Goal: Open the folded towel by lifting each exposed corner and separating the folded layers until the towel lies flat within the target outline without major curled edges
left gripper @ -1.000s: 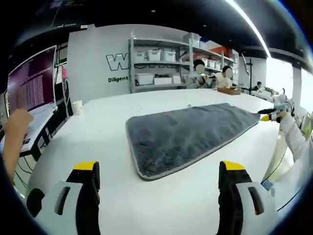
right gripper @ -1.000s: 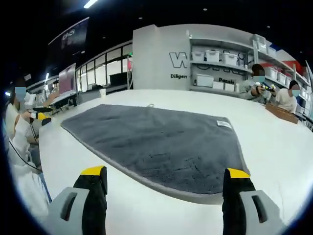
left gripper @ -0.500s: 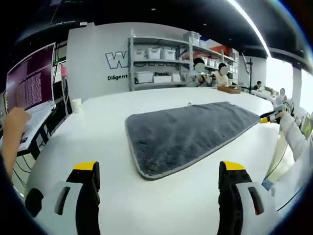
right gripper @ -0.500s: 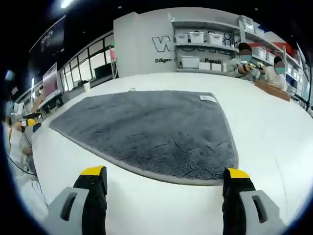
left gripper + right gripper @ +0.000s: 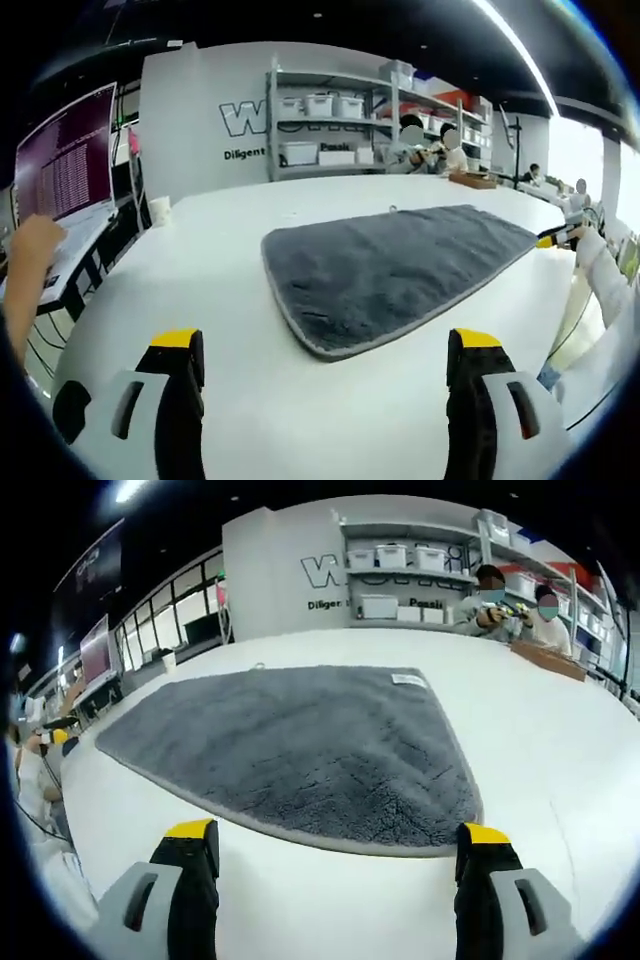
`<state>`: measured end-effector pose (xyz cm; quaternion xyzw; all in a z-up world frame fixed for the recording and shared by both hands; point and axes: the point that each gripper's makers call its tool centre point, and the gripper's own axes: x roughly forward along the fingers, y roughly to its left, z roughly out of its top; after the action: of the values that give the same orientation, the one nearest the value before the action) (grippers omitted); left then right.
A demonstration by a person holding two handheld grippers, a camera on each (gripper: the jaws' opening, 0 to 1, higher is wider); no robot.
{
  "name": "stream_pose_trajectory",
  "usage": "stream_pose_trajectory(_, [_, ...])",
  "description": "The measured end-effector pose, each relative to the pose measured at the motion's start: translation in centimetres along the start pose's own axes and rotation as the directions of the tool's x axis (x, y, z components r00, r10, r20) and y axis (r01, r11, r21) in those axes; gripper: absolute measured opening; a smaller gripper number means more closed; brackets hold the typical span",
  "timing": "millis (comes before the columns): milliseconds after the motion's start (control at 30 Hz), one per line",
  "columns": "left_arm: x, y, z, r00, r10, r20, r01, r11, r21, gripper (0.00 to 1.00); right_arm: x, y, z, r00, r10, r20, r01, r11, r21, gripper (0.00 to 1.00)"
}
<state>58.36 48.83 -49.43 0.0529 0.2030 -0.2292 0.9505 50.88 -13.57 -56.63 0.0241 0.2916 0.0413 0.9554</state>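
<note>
Grey towel (image 5: 300, 740) flat on white table (image 5: 560, 740)

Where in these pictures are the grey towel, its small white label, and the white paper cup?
towel (image 5: 300, 745), right gripper view, middle of its pile.
label (image 5: 408, 680), right gripper view, the tag near the towel's far corner.
cup (image 5: 159, 212), left gripper view, its side wall.

The white table (image 5: 210, 260) lies bare around the grey towel (image 5: 385, 265), with open surface between each hand-held gripper's wide-apart jaws and the towel's near edge. A small cup (image 5: 158, 212) stands well off at one table edge. Shelving (image 5: 330, 120) and seated people (image 5: 515, 605) sit beyond the far side. A laptop, possibly, (image 5: 65, 190) stands off the table's side, a person's hand (image 5: 35, 245) at it.
</note>
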Motion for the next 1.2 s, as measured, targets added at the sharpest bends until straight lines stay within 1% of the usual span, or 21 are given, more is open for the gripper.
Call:
stream_pose_trajectory(67, [0.0, 0.0, -0.1, 1.000, 0.000, -0.003, 0.000, 1.000, -0.002, 0.99, -0.5, -0.2, 0.1, 1.000, -0.018, 0.001, 0.018, 1.000, -0.008, 0.99])
stream_pose_trajectory(167, [0.0, -0.1, -0.1, 1.000, 0.000, -0.005, 0.000, 1.000, 0.000, 0.99, -1.5, -0.2, 0.6, 0.999, -0.038, 0.028, 0.039, 0.999, -0.020, 0.99])
stream_pose_trajectory(200, [0.0, -0.1, 0.0, 1.000, 0.000, -0.005, 0.000, 1.000, 0.001, 0.99, -2.0, -0.1, 1.0, 0.998, -0.042, 0.047, 0.043, 0.999, -0.020, 0.99])
stream_pose_trajectory(267, [-0.1, -0.3, 0.2, 1.000, -0.001, 0.002, 0.001, 1.000, 0.005, 0.99, -3.2, 0.3, 2.2, 0.993, -0.050, 0.106, 0.053, 0.998, -0.027, 0.99])
stream_pose_trajectory(300, [-0.2, -0.3, 0.3, 1.000, -0.002, 0.004, 0.002, 1.000, 0.006, 0.99, -3.6, 0.4, 2.5, 0.991, -0.053, 0.122, 0.057, 0.998, -0.028, 0.99])
stream_pose_trajectory(333, [-0.2, -0.5, 0.4, 1.000, -0.005, 0.008, 0.005, 1.000, 0.008, 0.99, -4.3, 0.7, 3.1, 0.987, -0.058, 0.152, 0.064, 0.997, -0.035, 0.99])
stream_pose_trajectory(467, [-0.3, -1.2, 0.7, 1.000, -0.017, 0.008, 0.017, 1.000, 0.018, 0.99, -6.0, 1.5, 4.1, 0.977, -0.076, 0.198, 0.089, 0.995, -0.055, 1.00])
stream_pose_trajectory(600, [-0.4, -2.1, 0.9, 0.999, -0.039, 0.010, 0.039, 0.999, 0.022, 1.00, -7.0, 2.5, 4.4, 0.974, -0.068, 0.216, 0.085, 0.994, -0.070, 1.00])
stream_pose_trajectory(700, [-0.6, -2.6, 1.1, 0.999, -0.043, 0.004, 0.043, 0.998, 0.035, 1.00, -7.8, 3.0, 4.6, 0.971, -0.061, 0.232, 0.081, 0.994, -0.079, 1.00])
stream_pose_trajectory(900, [-1.1, -3.4, 1.6, 0.999, -0.048, -0.006, 0.048, 0.997, 0.060, 1.00, -9.1, 3.4, 5.0, 0.963, -0.064, 0.262, 0.089, 0.992, -0.087, 1.00])
stream_pose_trajectory(1200, [-1.3, -3.9, 1.9, 0.998, -0.059, -0.006, 0.059, 0.995, 0.081, 1.00, -9.9, 3.4, 4.8, 0.960, -0.067, 0.273, 0.095, 0.991, -0.090, 1.00])
